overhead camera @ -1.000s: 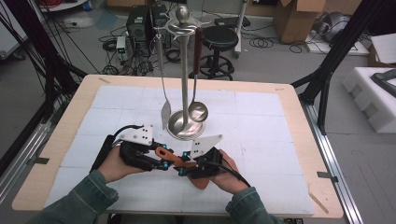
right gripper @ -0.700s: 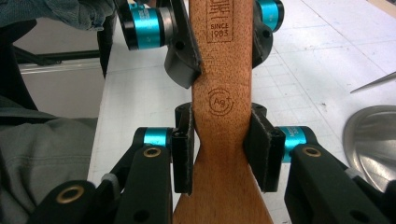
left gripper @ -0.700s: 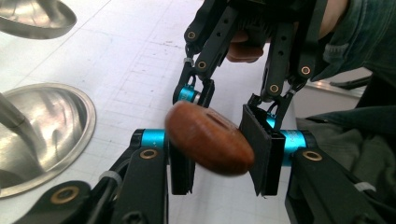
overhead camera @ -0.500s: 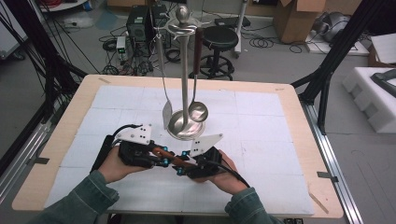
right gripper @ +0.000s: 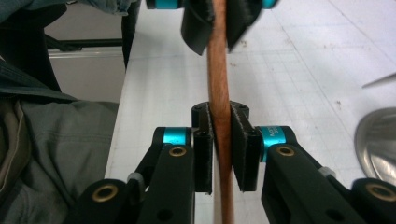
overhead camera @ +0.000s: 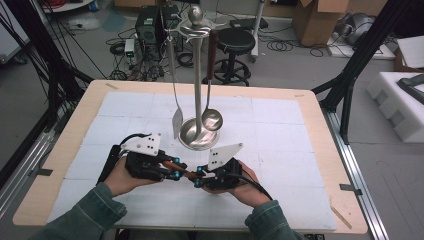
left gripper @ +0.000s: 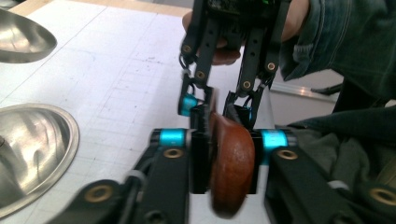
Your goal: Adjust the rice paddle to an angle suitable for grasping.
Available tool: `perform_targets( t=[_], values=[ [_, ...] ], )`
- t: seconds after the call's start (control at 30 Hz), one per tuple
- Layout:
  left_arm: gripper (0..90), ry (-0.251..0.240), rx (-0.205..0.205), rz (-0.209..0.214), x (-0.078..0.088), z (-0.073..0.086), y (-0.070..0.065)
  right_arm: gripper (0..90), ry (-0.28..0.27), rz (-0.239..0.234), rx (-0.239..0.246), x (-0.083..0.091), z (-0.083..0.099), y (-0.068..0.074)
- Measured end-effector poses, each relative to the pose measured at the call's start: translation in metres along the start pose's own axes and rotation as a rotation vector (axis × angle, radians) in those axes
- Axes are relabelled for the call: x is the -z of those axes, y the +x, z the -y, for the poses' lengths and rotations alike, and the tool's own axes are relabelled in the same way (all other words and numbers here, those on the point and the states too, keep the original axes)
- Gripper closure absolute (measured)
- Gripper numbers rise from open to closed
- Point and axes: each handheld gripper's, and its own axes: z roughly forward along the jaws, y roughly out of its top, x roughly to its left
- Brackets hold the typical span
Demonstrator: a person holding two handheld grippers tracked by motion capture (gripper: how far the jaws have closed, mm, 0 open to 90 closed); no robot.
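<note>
A brown wooden handle (overhead camera: 187, 173) spans the short gap between my two grippers, low over the white mat. My left gripper (overhead camera: 176, 170) is shut on its rounded end (left gripper: 229, 158); its jaws have just eased open a little, and the pads still press the wood. My right gripper (overhead camera: 198, 176) faces it and is shut on the thin shaft (right gripper: 218, 79), having just closed in on it. In the left gripper view the right gripper (left gripper: 219, 105) sits just beyond my own (left gripper: 223, 140). In the right gripper view the left gripper (right gripper: 219, 14) is at the top, beyond my own (right gripper: 223, 140).
A steel utensil stand (overhead camera: 199, 135) rises just beyond the grippers at the mat's middle. A ladle (overhead camera: 212, 120) and a flat turner (overhead camera: 177, 122) hang from it. Its round base (left gripper: 32, 149) lies close to the jaws. The wooden table rim (overhead camera: 320, 130) frames the mat.
Both hands have kept their place. The right jaws have closed in on the handle, and less of the brown wood shows between the two grippers.
</note>
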Motion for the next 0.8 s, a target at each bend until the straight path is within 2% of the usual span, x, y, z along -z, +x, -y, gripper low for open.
perform_targets(
  t=[0.13, 0.2, 0.27, 0.3, 0.43, 0.53, 0.67, 0.8],
  values=[
    [67.3, 0.010, 0.012, -0.008, -0.001, 0.000, 0.001, 82.4, -0.037, -0.002, -0.009, -0.001, -0.002, 0.001],
    [67.1, 0.003, 0.008, -0.005, -0.001, 0.000, 0.000, 82.4, -0.057, -0.001, -0.020, 0.000, -0.003, 0.000],
    [68.6, -0.006, 0.004, -0.008, -0.001, 0.000, 0.000, 82.4, -0.076, -0.006, -0.029, -0.001, -0.003, 0.000],
    [72.1, -0.012, 0.002, -0.005, 0.000, 0.000, 0.000, 82.4, -0.081, -0.006, -0.031, -0.001, -0.002, 0.001],
    [80.4, -0.024, 0.001, 0.034, 0.001, 0.000, 0.000, 80.1, -0.102, -0.017, -0.040, -0.002, -0.001, 0.001],
    [82.6, -0.020, -0.013, 0.039, 0.001, -0.002, -0.002, 78.6, -0.092, -0.022, -0.039, -0.001, 0.000, 0.002],
    [82.7, -0.024, -0.013, 0.047, 0.003, -0.003, -0.001, 75.8, -0.044, -0.030, -0.022, -0.001, 0.003, 0.003],
    [82.7, -0.029, -0.015, 0.045, 0.004, -0.004, -0.001, 75.2, -0.040, -0.026, -0.026, 0.001, 0.009, 0.003]
  ],
)
